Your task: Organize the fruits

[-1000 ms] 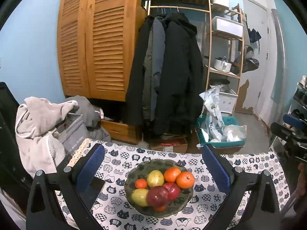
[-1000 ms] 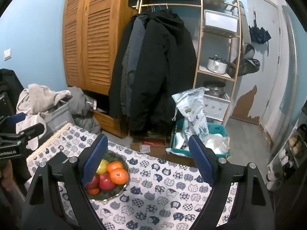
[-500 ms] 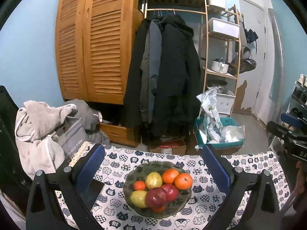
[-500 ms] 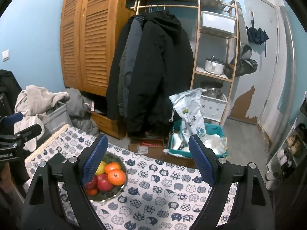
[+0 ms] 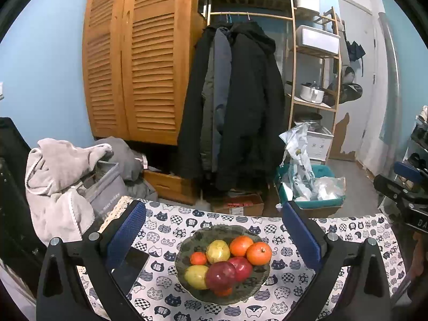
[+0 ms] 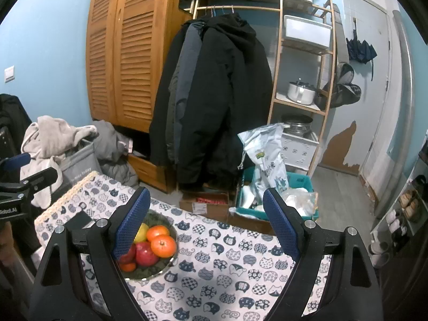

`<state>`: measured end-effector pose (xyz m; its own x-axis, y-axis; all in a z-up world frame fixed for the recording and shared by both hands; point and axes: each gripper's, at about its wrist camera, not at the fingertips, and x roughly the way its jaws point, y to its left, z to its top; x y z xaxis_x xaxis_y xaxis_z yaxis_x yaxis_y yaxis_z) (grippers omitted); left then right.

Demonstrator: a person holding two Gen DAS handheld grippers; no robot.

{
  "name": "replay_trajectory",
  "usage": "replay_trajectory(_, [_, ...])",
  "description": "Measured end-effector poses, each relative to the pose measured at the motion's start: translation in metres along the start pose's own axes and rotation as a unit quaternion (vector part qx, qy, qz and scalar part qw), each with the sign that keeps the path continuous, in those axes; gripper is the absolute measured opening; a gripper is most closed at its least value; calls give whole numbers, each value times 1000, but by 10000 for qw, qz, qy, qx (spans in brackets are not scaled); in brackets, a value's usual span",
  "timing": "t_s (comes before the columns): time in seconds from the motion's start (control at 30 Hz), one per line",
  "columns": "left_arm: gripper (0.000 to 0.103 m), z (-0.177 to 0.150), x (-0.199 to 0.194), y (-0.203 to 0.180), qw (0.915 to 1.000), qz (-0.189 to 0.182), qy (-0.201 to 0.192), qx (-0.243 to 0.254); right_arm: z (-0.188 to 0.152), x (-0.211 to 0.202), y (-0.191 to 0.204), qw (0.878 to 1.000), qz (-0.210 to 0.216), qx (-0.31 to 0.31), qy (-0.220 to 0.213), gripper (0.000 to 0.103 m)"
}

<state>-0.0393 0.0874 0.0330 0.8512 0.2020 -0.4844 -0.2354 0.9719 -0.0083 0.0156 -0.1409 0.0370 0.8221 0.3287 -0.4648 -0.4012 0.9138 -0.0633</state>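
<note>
Both tongs hang above the tabletop (image 5: 347, 240) with its cat-print cloth, and both are spread wide with nothing between the blue pads. The left tongs (image 5: 214, 235) frame the dark bowl (image 5: 187, 275) squarely — it sits on the cloth right between the two fingers, heaped with fruit: two oranges (image 5: 259, 253) side by side at the back right, a yellow-green pear (image 5: 218, 251) beside them, a small tangerine (image 5: 198, 258) to its left, a second yellow fruit (image 5: 196, 276) at the front left, and two dark red apples (image 5: 220, 279) at the front. A black phone (image 5: 131, 267) lies flat on the cloth just left of the bowl, partly behind the left finger. The right tongs (image 6: 206, 222) hover off to the bowl's right — from there the bowl (image 6: 160, 267) shows partly behind their left finger, over open patterned cloth.
</note>
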Motion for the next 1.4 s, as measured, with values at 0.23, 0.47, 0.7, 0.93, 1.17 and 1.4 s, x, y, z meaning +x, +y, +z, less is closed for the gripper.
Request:
replay_trajectory(0.23, [102,0,0,0,10000,33,-10,10,0,0,2,10000,30,-41,17,85])
replay_trajectory(0.47, [102,2,-1,0,10000,61,-20,36,0,0,3,10000,32,-48,20,85])
replay_trajectory(0.7, [102,2,-1,0,10000,52,7,17,0,0,3,10000,32,-57,21,85])
replay_trajectory(0.93, [102,2,0,0,10000,56,7,20,0,0,3,10000,33,-60,21,85])
replay_trajectory(1.17, [102,2,-1,0,10000,52,3,14,0,0,4,10000,36,-63,19,85])
replay_trajectory(1.4, [102,2,-1,-1,10000,41,15,10,0,0,4,10000,35,-79,22,85])
